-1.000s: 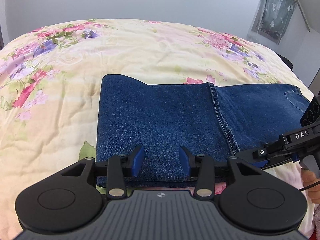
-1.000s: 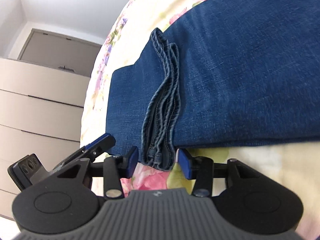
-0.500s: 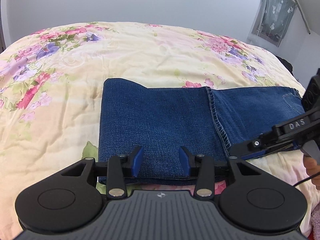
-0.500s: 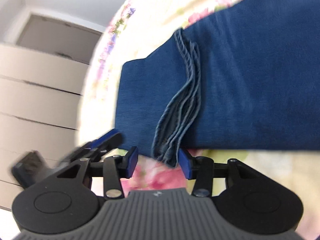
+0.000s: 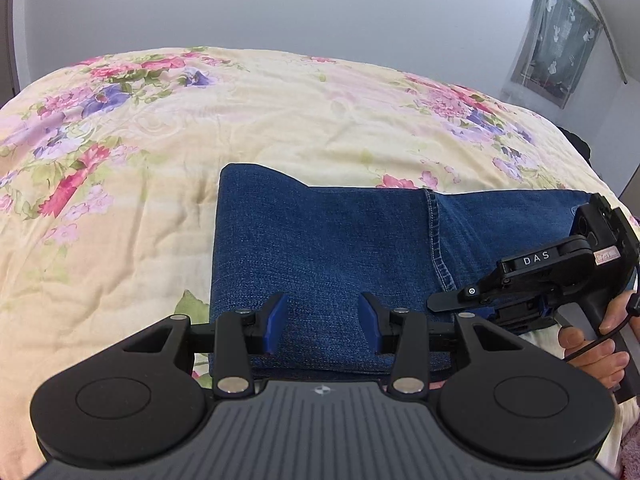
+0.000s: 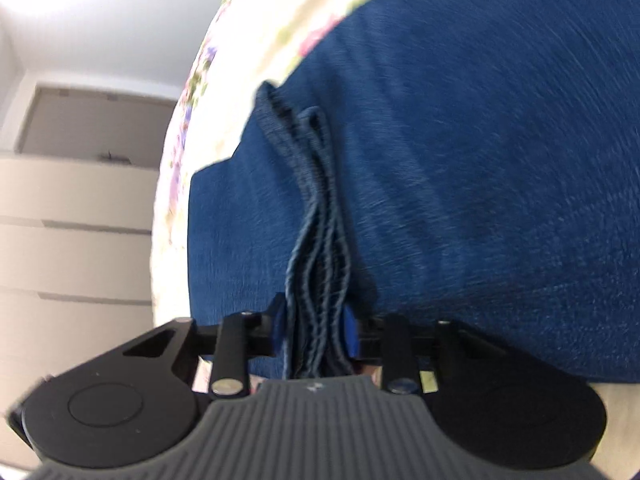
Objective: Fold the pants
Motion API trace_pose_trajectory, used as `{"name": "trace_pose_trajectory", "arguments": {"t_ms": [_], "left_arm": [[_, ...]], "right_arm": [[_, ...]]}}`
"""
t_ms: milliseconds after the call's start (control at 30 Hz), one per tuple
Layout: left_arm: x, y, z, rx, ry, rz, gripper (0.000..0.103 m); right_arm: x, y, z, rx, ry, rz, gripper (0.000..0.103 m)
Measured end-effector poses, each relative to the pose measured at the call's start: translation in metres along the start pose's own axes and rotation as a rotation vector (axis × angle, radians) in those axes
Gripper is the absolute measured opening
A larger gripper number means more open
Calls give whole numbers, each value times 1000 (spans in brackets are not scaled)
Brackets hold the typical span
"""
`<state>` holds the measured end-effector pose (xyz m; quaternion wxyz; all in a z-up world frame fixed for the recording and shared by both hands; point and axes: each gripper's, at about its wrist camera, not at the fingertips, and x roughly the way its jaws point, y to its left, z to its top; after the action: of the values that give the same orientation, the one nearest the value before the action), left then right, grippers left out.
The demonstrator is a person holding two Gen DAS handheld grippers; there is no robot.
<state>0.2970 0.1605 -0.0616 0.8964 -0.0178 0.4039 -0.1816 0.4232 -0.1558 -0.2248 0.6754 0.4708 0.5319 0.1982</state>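
Blue denim pants lie folded on the flowered bedspread, with the stitched leg hems lying across the upper part. My left gripper is open, hovering over the near edge of the folded pants, holding nothing. My right gripper is shut on the stacked leg hems at the near edge of the pants. It also shows in the left wrist view, at the right, held by a hand.
The bedspread spreads wide to the left and far side of the pants. A pale dresser stands beyond the bed's left edge. A grey wall and a hanging cloth are behind the bed.
My right gripper moved forward onto the leg hems and closed on them. My left gripper stayed open and drew back slightly from the pants.
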Motion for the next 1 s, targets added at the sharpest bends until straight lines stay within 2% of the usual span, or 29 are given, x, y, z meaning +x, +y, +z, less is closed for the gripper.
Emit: {"name": "trace_pose_trajectory", "arguments": {"t_ms": [67, 167, 300, 400, 600, 733, 833, 933, 1000], "left_arm": [[1, 1, 0, -11, 3, 1, 49], [-4, 0, 2, -9, -3, 5, 49], [-15, -4, 6, -2, -22, 42, 49], [-30, -7, 14, -18, -51, 87, 49], [-76, -11, 31, -75, -145, 159, 49], [-95, -16, 41, -102, -165, 169, 49], [-95, -25, 47, -115, -168, 151, 49], [-85, -44, 52, -124, -159, 112, 49], [-73, -59, 56, -114, -149, 87, 49]], "right_arm": [[1, -1, 0, -12, -4, 6, 12], [-5, 6, -5, -44, -16, 3, 11], [-6, 48, -11, -179, -57, -70, 6], [-19, 100, -12, -284, -101, -91, 5], [-63, 232, -15, -527, -187, -127, 5], [-119, 310, -15, -660, -272, -133, 5], [-182, 351, -13, -748, -364, -183, 5], [-253, 366, -1, -789, -462, -252, 4], [-302, 360, 10, -783, -516, -305, 5]]}}
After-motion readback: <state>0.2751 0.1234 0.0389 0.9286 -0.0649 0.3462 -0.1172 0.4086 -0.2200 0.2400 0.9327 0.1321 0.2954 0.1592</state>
